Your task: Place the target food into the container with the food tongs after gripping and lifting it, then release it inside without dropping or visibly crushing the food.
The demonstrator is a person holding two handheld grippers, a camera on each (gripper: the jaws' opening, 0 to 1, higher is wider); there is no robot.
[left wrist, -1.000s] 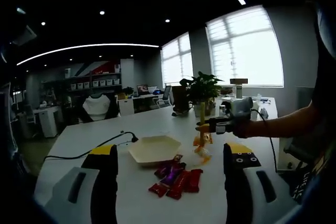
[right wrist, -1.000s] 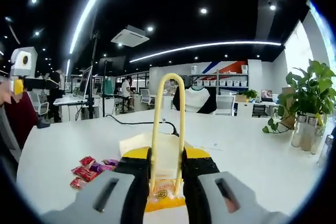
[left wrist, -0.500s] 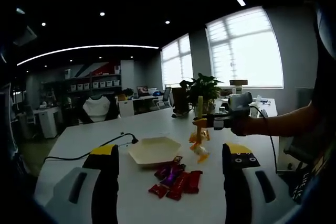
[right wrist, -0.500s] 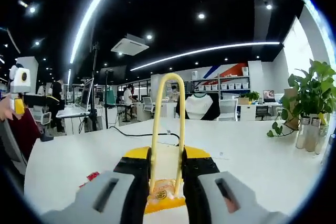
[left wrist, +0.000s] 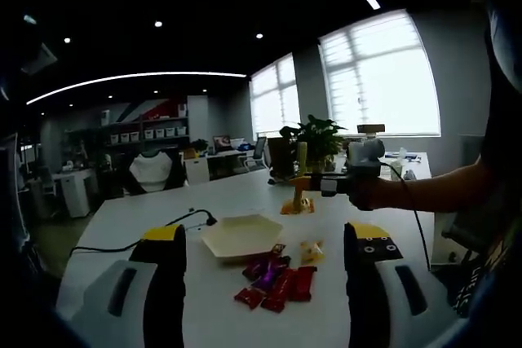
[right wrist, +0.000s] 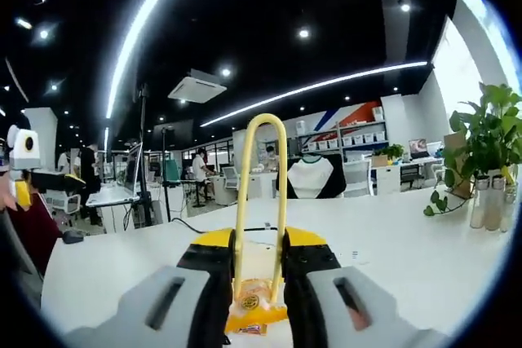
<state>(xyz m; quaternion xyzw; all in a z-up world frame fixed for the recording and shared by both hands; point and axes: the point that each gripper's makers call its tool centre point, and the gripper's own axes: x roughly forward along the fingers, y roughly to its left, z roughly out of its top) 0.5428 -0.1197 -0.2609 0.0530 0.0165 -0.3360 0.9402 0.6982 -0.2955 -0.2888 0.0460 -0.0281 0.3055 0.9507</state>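
My right gripper (right wrist: 259, 244) is shut on yellow food tongs (right wrist: 261, 169), whose looped end points away from the camera. The tongs pinch an orange snack packet (right wrist: 254, 310) low between the jaws. In the left gripper view the right gripper (left wrist: 314, 183) holds the tongs (left wrist: 302, 156) upright, and the orange packet (left wrist: 295, 204) hangs in the air to the right of and behind the cream hexagonal dish (left wrist: 241, 234). A yellowish packet (left wrist: 311, 250) lies on the table beside a pile of red and purple sweets (left wrist: 273, 279). My left gripper (left wrist: 265, 242) is open above the near table edge.
The white table (left wrist: 163, 205) carries a black cable (left wrist: 155, 230) left of the dish and a potted plant (left wrist: 318, 132) at the back. A person's arm (left wrist: 444, 189) reaches in from the right. The plant and bottles (right wrist: 485, 201) stand at the right.
The right gripper has risen and moved left toward the dish with the tongs and the orange packet. A yellowish packet that hung below it now lies on the table.
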